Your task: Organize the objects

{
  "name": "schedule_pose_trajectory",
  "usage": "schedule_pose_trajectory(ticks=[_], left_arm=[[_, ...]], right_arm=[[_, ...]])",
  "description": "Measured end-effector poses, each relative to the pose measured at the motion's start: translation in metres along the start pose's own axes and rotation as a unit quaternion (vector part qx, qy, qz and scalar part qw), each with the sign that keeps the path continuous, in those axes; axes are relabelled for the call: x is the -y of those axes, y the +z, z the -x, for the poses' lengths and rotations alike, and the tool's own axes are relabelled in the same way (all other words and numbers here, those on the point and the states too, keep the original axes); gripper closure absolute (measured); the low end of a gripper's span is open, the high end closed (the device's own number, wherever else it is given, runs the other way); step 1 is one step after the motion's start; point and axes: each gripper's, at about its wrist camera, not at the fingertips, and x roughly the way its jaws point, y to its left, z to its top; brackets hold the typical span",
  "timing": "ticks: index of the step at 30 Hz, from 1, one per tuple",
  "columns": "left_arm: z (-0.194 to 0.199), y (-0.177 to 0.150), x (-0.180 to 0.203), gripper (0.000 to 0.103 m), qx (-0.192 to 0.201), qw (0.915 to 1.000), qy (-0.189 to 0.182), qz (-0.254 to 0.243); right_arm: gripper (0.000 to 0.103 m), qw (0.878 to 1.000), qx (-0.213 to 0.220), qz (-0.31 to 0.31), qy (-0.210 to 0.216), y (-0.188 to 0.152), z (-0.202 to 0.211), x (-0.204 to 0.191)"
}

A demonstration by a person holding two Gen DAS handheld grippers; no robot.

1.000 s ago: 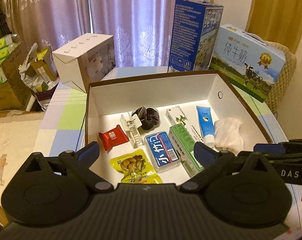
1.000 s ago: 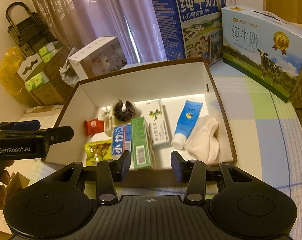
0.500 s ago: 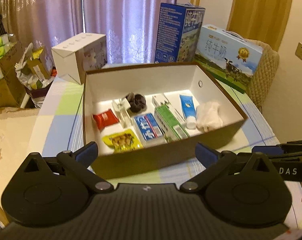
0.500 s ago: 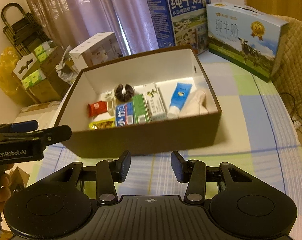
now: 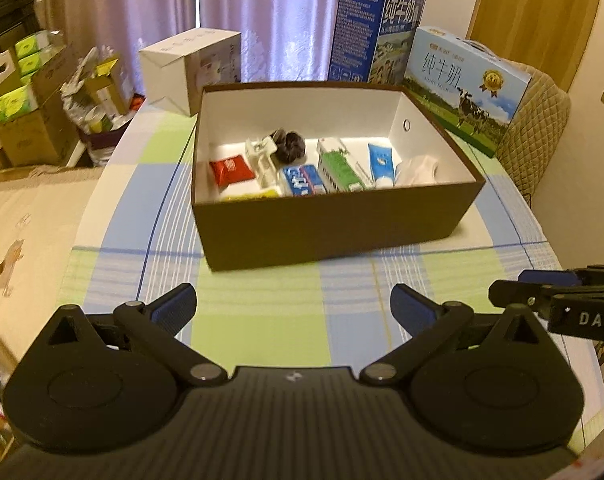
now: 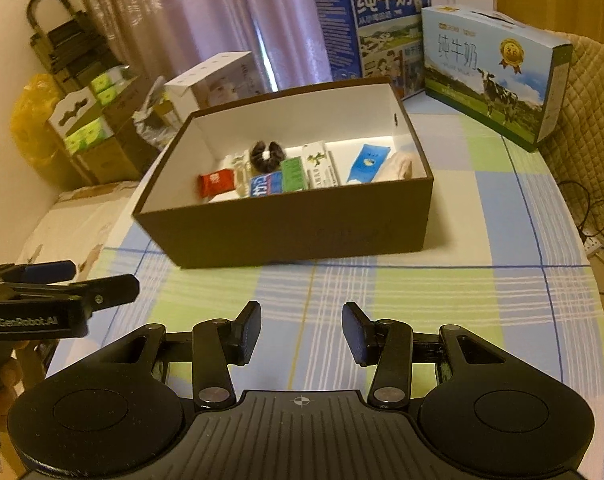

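With every small item lying inside the brown box (image 5: 333,232) on the checked table (image 6: 501,280), I judge the sorting done — my left gripper (image 5: 294,308) and right gripper (image 6: 301,334) both gape empty.

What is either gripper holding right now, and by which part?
Nothing. The left gripper and right gripper both have open, empty jaws above the checked tablecloth, short of the brown cardboard box.
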Motion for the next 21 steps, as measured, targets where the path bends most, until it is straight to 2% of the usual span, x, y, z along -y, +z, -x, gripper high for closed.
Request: schedule_pose_trajectory(ticks=[9, 21], left_arm=[[0.023, -0.036, 0.024, 0.001, -0.022, 0.9996, 0.018, 0.008], [0.051, -0.077, 0.053, 0.001, -0.035, 0.9991, 0.021, 0.013]], right_arm=[[0.060, 1.000, -0.002, 0.010, 0.019, -0.029, 0.029, 0.011], [0.060, 0.999, -0.012, 0.028, 0.034, -0.065, 0.061, 0.018]])
